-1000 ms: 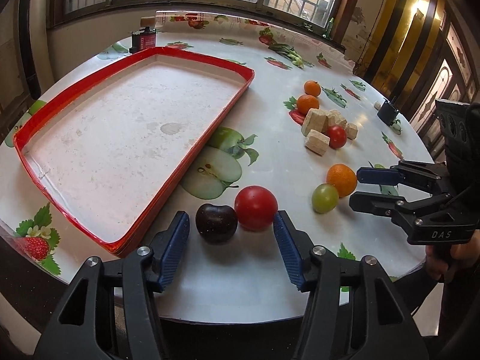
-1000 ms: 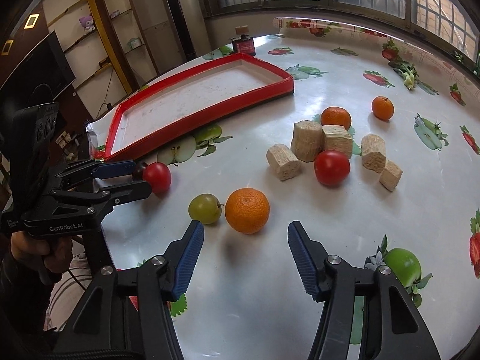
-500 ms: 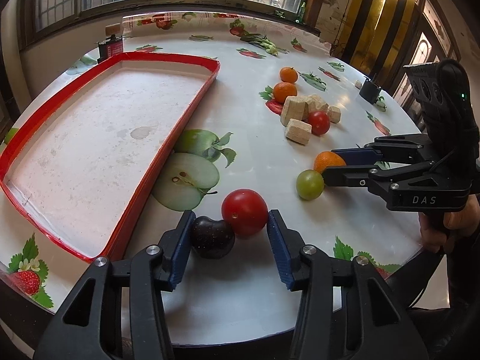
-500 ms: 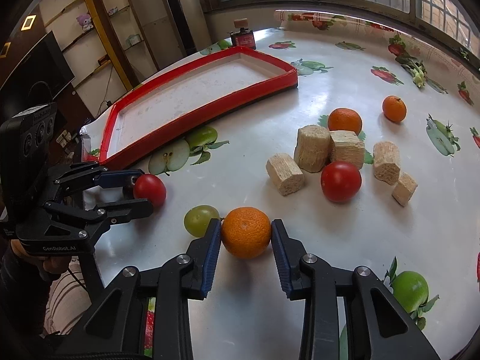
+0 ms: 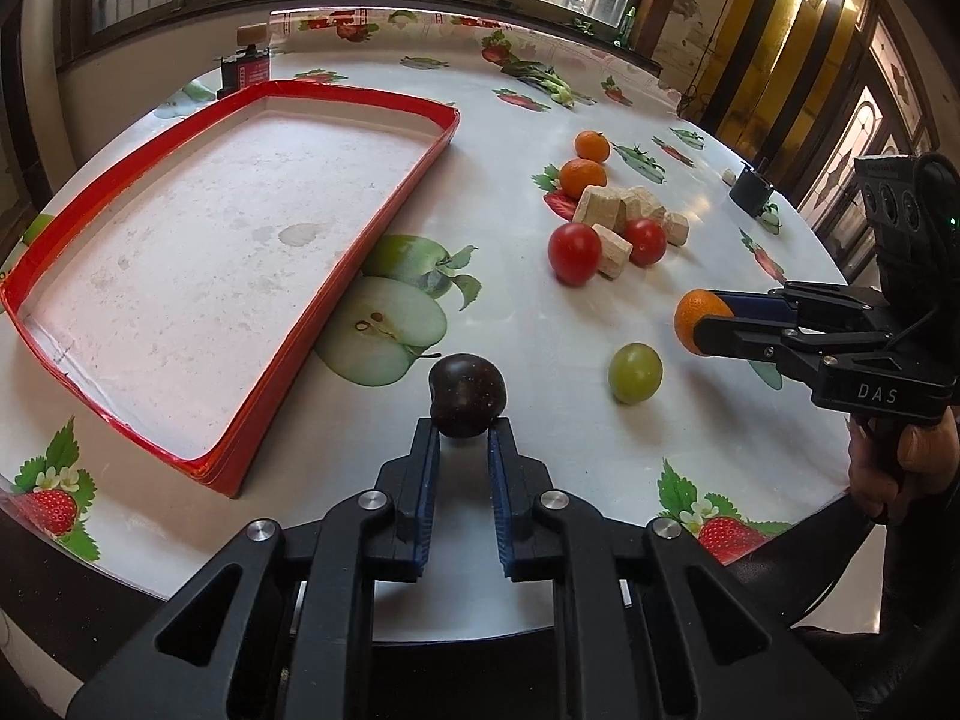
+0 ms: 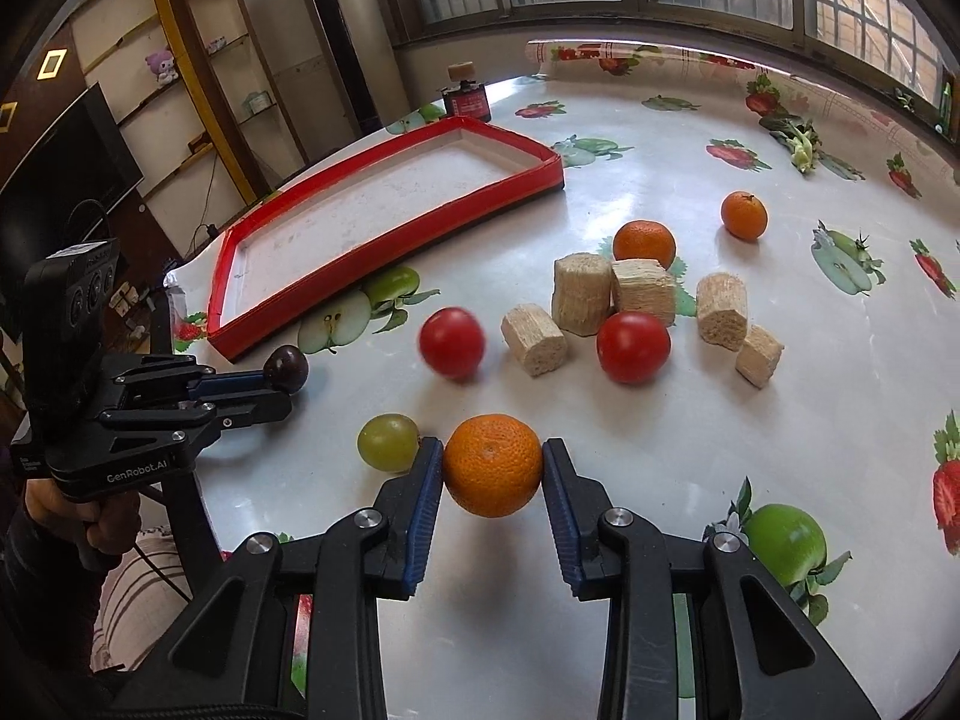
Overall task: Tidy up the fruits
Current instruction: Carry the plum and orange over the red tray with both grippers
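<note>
Orange tangerine [image 6: 493, 465] clamped in right gripper [image 6: 493, 468] (left gripper [image 5: 463, 433] pinches dark plum [image 5: 468, 387]).

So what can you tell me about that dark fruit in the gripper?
The dark plum is small, round, deep purple-black and glossy, with faint speckles and a dimple on its left side. The left gripper is pinching its near side between blue pads. It sits near the red tray, touching no other fruit.

The left hand-held gripper [image 5: 463, 435] has just closed, tips pinching a dark fruit [image 5: 467, 387]; the right hand-held gripper [image 6: 493, 465] clamps an orange [image 6: 493, 465], both angled downward.
</note>
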The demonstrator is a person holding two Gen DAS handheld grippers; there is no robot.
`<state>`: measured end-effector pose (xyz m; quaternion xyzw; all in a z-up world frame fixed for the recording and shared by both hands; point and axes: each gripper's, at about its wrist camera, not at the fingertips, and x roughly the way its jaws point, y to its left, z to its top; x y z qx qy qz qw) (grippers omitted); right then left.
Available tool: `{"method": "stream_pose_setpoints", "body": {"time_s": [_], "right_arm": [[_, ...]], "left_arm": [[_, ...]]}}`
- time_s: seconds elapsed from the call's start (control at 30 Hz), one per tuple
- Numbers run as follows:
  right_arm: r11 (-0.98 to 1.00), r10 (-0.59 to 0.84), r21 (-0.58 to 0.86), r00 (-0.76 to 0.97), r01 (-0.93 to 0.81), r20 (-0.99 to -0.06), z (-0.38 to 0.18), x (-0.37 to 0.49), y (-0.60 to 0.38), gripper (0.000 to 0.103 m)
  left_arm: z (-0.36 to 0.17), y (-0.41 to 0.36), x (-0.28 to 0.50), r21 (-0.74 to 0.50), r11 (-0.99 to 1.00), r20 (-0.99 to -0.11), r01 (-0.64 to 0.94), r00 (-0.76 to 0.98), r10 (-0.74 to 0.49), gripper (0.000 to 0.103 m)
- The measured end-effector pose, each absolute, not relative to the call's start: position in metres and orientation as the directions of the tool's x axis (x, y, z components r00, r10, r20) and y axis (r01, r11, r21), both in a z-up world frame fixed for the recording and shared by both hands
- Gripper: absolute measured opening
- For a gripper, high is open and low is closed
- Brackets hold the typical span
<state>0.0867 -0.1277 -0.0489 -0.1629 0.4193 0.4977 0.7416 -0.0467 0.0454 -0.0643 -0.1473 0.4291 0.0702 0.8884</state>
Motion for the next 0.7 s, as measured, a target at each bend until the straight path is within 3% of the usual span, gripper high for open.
{"method": "stream_pose_setpoints", "body": {"time_s": [0.7], "right_arm": [[0.440, 0.637, 0.190, 0.156, -0.878, -0.755, -0.032, 0.096, -0.123, 0.034]], "left_arm": [[-0.031, 0.048, -0.045, -0.182, 0.950, -0.739, -0.255, 0.673, 0.039, 0.013]]}}
